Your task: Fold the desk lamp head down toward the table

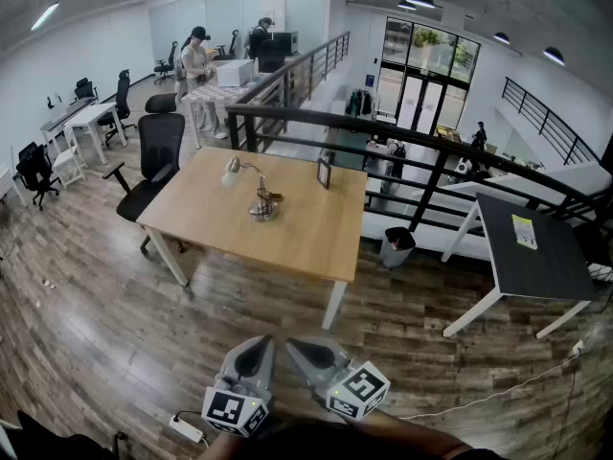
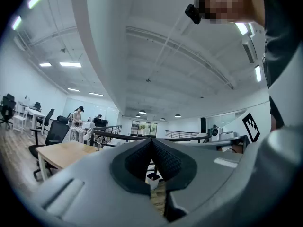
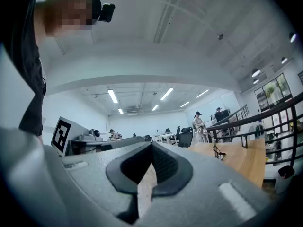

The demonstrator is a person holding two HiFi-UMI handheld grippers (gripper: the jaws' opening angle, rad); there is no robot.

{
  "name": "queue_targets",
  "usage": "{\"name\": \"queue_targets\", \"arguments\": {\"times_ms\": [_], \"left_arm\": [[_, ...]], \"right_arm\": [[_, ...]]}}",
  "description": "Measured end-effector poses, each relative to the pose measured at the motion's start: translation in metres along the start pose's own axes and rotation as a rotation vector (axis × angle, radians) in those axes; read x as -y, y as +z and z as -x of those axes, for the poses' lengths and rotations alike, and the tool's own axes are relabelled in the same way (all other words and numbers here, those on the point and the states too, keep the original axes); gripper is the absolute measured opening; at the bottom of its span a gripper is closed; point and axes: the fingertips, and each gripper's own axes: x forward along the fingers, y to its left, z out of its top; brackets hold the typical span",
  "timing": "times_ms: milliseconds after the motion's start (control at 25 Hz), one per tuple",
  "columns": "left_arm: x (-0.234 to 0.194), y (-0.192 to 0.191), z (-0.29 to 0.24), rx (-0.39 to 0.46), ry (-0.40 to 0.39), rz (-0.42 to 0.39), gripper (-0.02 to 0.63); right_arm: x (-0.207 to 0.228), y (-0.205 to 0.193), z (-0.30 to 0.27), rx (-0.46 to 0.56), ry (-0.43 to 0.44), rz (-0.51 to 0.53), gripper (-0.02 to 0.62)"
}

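Note:
The desk lamp (image 1: 257, 192) stands near the middle of a light wooden table (image 1: 306, 233), far ahead of me. Its small shade (image 1: 231, 168) is raised on a bent arm to the left of its base (image 1: 264, 209). My left gripper (image 1: 260, 344) and right gripper (image 1: 298, 346) are held close together low in the head view, over the wood floor and well short of the table. Both point level and have nothing between their jaws. The left gripper (image 2: 151, 141) is shut at its tips in its own view, as is the right gripper (image 3: 151, 146). The right gripper view shows the tabletop (image 3: 239, 161).
A small picture frame (image 1: 325, 172) stands on the table's far side. A black office chair (image 1: 156, 151) is at its left, a black railing (image 1: 412, 132) behind it, a bin (image 1: 396, 246) and a dark desk (image 1: 532, 247) to the right. A power strip (image 1: 187, 429) lies on the floor.

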Motion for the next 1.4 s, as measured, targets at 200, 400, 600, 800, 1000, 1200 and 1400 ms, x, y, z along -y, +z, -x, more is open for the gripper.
{"name": "queue_targets", "arguments": {"times_ms": [200, 400, 600, 800, 1000, 1200, 1400], "left_arm": [[-0.004, 0.0, -0.006, -0.004, 0.001, -0.001, 0.002], [-0.006, -0.001, -0.008, -0.002, -0.009, -0.002, 0.002], [-0.012, -0.006, -0.011, -0.011, -0.014, 0.005, 0.002], [-0.034, -0.004, -0.012, -0.008, -0.013, 0.011, 0.002], [-0.067, -0.01, -0.016, -0.009, -0.015, 0.022, 0.002], [-0.124, -0.002, -0.019, 0.005, -0.02, 0.03, 0.002], [-0.191, 0.025, -0.02, 0.001, -0.021, 0.032, 0.002]], "right_arm": [[0.006, -0.003, -0.003, 0.002, -0.006, 0.002, -0.002], [0.009, -0.001, -0.006, -0.001, -0.011, -0.003, -0.001], [0.008, 0.0, -0.011, 0.024, 0.008, -0.015, 0.0], [0.011, -0.004, -0.033, 0.01, -0.001, -0.02, 0.002], [0.017, -0.016, -0.066, -0.018, 0.001, -0.043, 0.002], [0.022, -0.02, -0.124, -0.022, -0.001, -0.044, 0.002], [0.015, -0.016, -0.197, -0.029, 0.013, -0.04, 0.002]]}}
